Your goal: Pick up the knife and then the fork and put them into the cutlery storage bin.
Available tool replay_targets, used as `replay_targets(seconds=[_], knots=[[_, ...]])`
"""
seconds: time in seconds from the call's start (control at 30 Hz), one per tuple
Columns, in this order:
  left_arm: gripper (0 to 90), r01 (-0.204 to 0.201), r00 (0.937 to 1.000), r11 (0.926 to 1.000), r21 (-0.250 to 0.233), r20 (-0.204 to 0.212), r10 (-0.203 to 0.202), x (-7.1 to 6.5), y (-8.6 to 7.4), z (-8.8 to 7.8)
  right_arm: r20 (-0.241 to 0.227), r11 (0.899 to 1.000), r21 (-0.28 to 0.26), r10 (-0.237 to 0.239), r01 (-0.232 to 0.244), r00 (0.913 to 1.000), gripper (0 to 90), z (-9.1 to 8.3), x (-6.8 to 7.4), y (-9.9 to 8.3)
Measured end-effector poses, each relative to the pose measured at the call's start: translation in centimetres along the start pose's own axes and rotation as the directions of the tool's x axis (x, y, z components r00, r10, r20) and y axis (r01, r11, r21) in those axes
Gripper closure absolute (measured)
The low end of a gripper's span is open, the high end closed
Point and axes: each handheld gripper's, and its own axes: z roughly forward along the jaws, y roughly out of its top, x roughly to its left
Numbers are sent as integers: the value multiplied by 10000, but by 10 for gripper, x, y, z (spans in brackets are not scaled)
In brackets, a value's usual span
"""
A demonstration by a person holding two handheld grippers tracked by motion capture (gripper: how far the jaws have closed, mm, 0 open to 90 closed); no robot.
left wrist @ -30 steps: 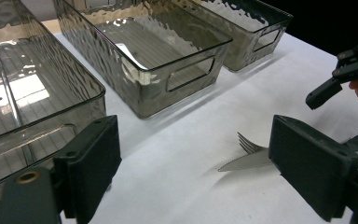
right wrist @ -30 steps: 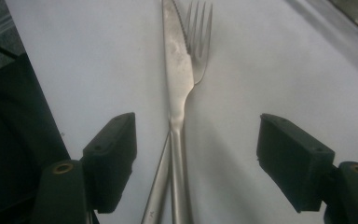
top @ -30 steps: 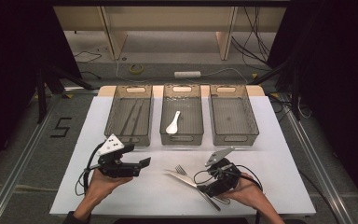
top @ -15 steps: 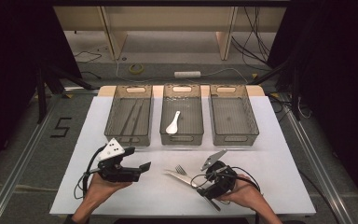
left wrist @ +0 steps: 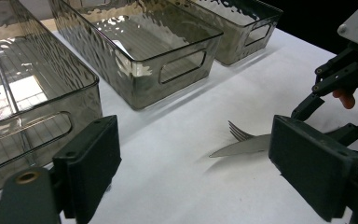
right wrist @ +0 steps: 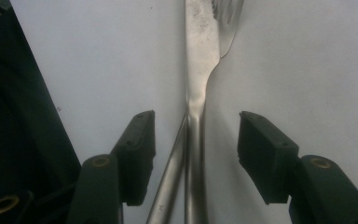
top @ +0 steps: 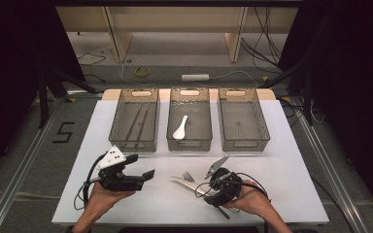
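Three smoky clear bins stand in a row on the white table (top: 291,160); take the middle bin (top: 190,141) as the mark. It holds a white spoon (top: 180,127); the left bin (top: 135,141) beside it holds thin dark sticks, perhaps chopsticks; the right bin (top: 244,138) on its other side shows nothing inside. Nearer the person than the middle bin, a fork (right wrist: 228,18) and a knife (right wrist: 198,56) lie together on the table; the right gripper (right wrist: 196,140) straddles their handles, jaws just closing but not touching the metal. The left gripper (top: 143,167), near the left bin's front, is spread wide, holding nothing.
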Motion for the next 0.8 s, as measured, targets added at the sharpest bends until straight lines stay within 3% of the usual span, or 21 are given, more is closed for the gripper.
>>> replay_targets(seconds=[0.2, 0.6, 0.8], knots=[[159, -111, 9999, 9999, 36, -56, 111, -1, -1, 0, -131, 9998, 131, -127, 129, 9998, 533, 2, 0, 2], [160, -212, 9997, 9997, 100, -108, 213, -3, -3, 1, -69, 9957, 881, -289, 293, 9996, 651, 13, 0, 8], [160, -299, 9995, 9994, 166, -112, 300, -3, -3, 1, -20, 9950, 901, -424, 424, 9991, 697, 16, 0, 9]])
